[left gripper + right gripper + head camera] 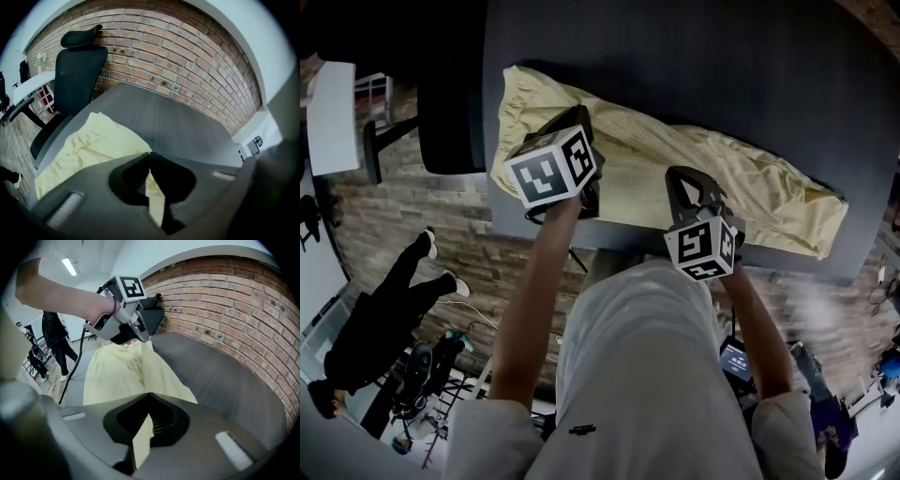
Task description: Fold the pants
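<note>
Looking down now, the pale yellow pants (pixel 722 169) are stretched along the near edge of the dark table (pixel 694 56), gathered waistband at the left, leg ends out to the right. Where are the grippers?

Both are on the near side of the cloth, left one near the waistband, right one about halfway along. The left gripper (pixel 150 154) has its jaws pressed together, and there's a strip of yellow fabric caught right between them!

And the right?

Same story. The right gripper (pixel 149 393) is clamped tight on a fold of the pants, with a tongue of cloth hanging down inside the jaws. From its view the fabric runs in a ridge straight up to the left gripper, so that end sits lifted off the tabletop.

What's around them?

A black office chair (pixel 77 79) stands at the table's far left corner, in front of a brick wall (pixel 178 51). A person in dark clothes (pixel 384 309) stands on the floor, well off to the left.
</note>
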The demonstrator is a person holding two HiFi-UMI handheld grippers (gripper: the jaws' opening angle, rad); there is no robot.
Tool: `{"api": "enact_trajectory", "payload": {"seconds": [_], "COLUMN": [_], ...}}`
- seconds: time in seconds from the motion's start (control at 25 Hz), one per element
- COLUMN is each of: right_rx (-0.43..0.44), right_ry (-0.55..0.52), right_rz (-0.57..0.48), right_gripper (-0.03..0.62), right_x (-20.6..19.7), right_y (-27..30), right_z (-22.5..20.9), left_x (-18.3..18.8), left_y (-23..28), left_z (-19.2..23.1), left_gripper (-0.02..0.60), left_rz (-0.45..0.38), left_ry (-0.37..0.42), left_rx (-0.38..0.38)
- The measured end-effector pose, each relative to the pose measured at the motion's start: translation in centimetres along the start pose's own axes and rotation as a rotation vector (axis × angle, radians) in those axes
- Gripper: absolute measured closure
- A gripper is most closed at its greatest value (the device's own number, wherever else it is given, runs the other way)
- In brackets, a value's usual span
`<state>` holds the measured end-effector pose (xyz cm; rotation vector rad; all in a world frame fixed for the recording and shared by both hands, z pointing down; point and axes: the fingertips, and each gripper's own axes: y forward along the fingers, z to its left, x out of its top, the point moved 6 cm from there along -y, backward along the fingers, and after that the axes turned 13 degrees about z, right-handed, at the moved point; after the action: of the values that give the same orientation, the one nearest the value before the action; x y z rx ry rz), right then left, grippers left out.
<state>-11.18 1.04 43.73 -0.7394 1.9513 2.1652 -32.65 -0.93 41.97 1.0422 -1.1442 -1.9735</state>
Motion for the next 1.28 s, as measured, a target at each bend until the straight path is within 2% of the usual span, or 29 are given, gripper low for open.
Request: {"api": "enact_trajectory", "payload": {"seconds": [0.04, 0.08, 0.12, 0.2, 0.36, 0.4, 0.44, 0.64, 0.92, 1.28], "right_rx": [0.001, 0.007, 0.015, -0.01, -0.153, -0.168, -0.17, -0.141, -0.098, -0.02], "right_ry": [0.002, 0.0, -0.007, -0.043, -0.118, -0.118, -0.113, -0.101, -0.145, -0.24], "right_rz": [0.004, 0.015, 0.031, 0.059, 0.117, 0.125, 0.125, 0.079, 0.021, 0.036], "right_gripper": [0.592, 0.555, 0.43, 0.414, 0.437, 0.528, 0.585, 0.585, 0.585, 0.584], "right_x": [-0.2, -0.3, -0.6, -1.1, -2.0, -2.1, -2.2, -1.9, -2.5, -4.9], "right_y": [0.0, 0.1, 0.4, 1.1, 2.5, 2.6, 2.6, 0.6, -2.6, -4.6], "right_z": [0.3, 0.7, 1.0, 1.5, 1.6, 1.7, 1.9, 2.8, 5.2, 8.4], "left_x": [-0.3, -0.6, -0.9, -1.4, -2.5, -2.8, -3.1, -4.3, -7.5, -13.6], "left_y": [-0.5, -1.0, -1.4, -2.0, -3.3, -3.7, -4.1, -5.9, -7.8, -8.8], "left_z": [0.1, 0.2, 0.2, 0.1, -0.2, -0.2, -0.2, 0.4, 1.5, 2.6], "left_gripper": [0.569, 0.569, 0.569, 0.569, 0.569, 0.569, 0.569, 0.569, 0.569, 0.568], "left_rz": [-0.008, -0.014, -0.02, -0.029, -0.046, -0.051, -0.056, -0.081, -0.084, -0.057], "left_ry": [-0.005, -0.01, -0.013, -0.017, -0.017, -0.018, -0.019, -0.023, -0.019, -0.024], "left_rx": [-0.003, -0.007, -0.011, -0.016, -0.024, -0.027, -0.029, -0.02, 0.012, 0.06]}}
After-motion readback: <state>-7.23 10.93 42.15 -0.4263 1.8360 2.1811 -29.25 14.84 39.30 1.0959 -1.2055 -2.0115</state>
